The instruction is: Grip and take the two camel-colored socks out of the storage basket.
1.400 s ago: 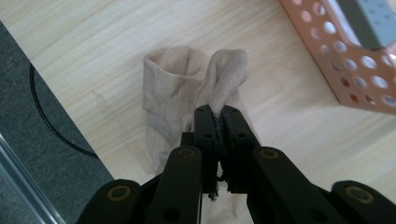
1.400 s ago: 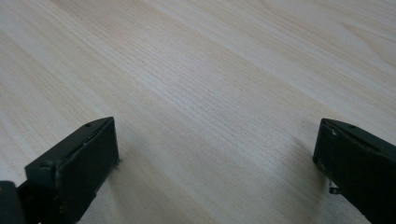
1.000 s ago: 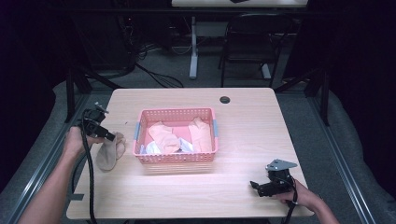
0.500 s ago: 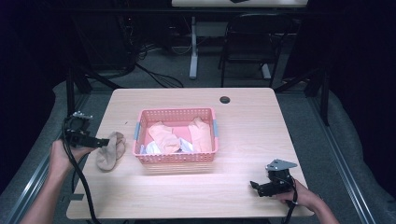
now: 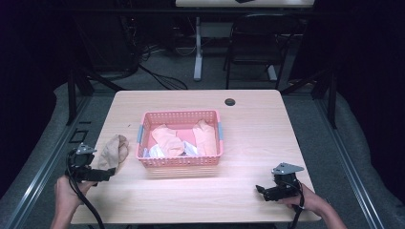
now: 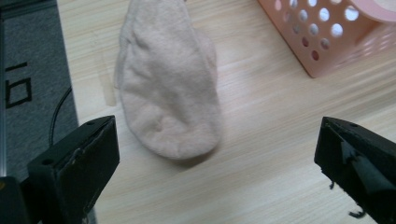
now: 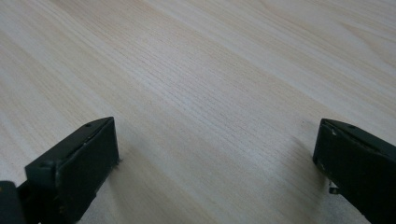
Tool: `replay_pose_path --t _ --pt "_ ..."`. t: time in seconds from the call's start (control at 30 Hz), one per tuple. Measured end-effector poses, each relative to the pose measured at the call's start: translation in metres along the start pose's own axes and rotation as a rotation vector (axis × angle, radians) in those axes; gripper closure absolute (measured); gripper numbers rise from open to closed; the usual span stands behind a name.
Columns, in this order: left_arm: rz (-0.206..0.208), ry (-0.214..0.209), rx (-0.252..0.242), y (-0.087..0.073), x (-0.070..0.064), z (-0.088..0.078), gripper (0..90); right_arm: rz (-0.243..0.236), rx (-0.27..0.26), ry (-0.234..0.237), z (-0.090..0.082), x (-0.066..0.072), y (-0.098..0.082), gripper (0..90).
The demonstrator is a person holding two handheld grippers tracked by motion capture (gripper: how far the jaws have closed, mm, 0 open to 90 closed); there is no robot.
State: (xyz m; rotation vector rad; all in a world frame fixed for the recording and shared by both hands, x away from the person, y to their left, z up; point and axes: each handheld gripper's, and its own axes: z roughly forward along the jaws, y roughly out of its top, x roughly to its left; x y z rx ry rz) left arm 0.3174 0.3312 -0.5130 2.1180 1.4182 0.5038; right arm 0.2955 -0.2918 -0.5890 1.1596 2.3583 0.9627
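So the left gripper point(image 5: 106, 174) sits at the table's point(image 5: 248, 200) left edge, its jaws just spread wide with nothing between them. The beige sock point(image 6: 170, 84) lies flat right ahead of it, apparently untouched, just left of the pink basket point(image 5: 179, 160). Over at the right, the right gripper point(image 5: 261, 189) rests low, jaws spread over bare wood.

The high view looks forward and down on the whole bench point(image 5: 248, 124) from above the person's side. The left claw point(image 6: 217, 154) camera sits low and close, facing the beige sock point(image 6: 170, 88) and pink basket point(image 6: 336, 37) corner, which the high view also shows. The right claw point(image 7: 217, 154) camera skims bare bench.
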Motion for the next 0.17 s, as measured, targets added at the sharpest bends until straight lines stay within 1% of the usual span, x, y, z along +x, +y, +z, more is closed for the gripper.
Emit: replay_pose_path --t 0.03,0.07,0.17 --pt "0.007 0.004 0.004 -0.0019 -0.0016 0.0009 0.0 0.001 -0.002 -0.001 0.0001 0.0001 -0.0001 0.0" --pt "0.006 0.012 -0.001 -0.0034 -0.0031 0.0010 0.0 0.002 -0.003 -0.001 0.0002 0.0002 -0.0001 0.0" --pt "0.005 0.000 -0.021 -0.0079 -0.0040 -0.0002 0.0 0.001 0.000 0.001 0.0000 -0.0001 0.0000 0.0"
